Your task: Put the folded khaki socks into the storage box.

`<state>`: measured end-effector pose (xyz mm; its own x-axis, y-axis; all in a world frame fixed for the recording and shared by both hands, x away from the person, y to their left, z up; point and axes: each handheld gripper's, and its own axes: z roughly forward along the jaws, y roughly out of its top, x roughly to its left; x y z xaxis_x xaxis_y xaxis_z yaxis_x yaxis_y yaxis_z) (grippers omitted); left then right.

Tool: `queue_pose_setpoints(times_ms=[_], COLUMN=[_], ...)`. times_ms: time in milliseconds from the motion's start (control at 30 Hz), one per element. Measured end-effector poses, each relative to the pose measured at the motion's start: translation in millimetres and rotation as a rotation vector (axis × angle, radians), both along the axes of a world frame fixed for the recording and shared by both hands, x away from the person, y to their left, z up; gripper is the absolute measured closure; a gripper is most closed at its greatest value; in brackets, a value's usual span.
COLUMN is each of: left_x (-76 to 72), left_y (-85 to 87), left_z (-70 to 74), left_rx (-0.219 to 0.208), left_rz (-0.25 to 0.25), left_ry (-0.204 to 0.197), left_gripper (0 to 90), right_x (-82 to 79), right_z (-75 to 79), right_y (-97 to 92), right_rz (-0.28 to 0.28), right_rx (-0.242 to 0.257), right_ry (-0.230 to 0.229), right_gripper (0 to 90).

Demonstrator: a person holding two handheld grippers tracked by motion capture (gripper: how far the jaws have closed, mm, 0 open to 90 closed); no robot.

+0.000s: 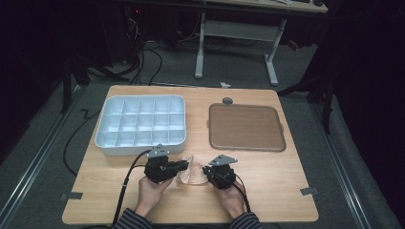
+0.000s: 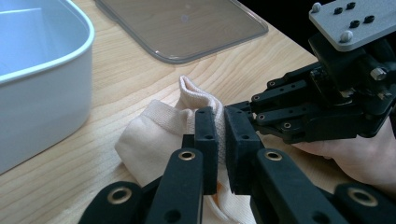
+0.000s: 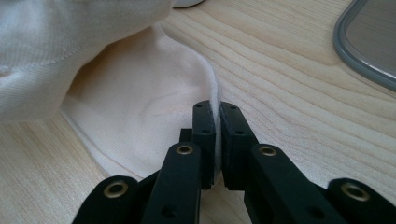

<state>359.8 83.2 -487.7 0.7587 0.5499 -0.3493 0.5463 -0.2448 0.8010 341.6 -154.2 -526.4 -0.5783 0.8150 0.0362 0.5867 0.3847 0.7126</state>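
Both grippers' fingers [image 2: 205, 135] pinched on cream sock [image 2: 154, 135] – opposite edges, wooden table [image 1: 267, 171]

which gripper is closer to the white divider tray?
Left. The left gripper sits just below the white divider tray's front wall; the right gripper is further right, nearer the brown tray.

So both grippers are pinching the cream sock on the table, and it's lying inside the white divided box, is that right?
Not quite. Both grippers, left and right, do pinch the cream sock, but it lies on the bare wooden table, in front of the white divided box and outside it. The high view shows this.
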Motion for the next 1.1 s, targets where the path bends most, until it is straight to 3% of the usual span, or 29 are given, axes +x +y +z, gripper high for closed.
queue_pose_setpoints(times_ms=[567, 1100], left_x=[2.6, 4.9], left_y=[-20.1, -31.6], left_z=[-2.1, -12.9], left_rx=[0.046, 0.084], left_rz=[-0.053, -0.056], left_ry=[-0.006, -0.004], left_gripper=[84.7, 84.5], right_x=[0.6, 1.5], right_z=[-0.9, -1.9], right_y=[-0.1, -0.6], right_rz=[0.007, 0.016], right_rx=[0.011, 0.026], right_ry=[0.001, -0.002], right_gripper=[85.5, 85.4])
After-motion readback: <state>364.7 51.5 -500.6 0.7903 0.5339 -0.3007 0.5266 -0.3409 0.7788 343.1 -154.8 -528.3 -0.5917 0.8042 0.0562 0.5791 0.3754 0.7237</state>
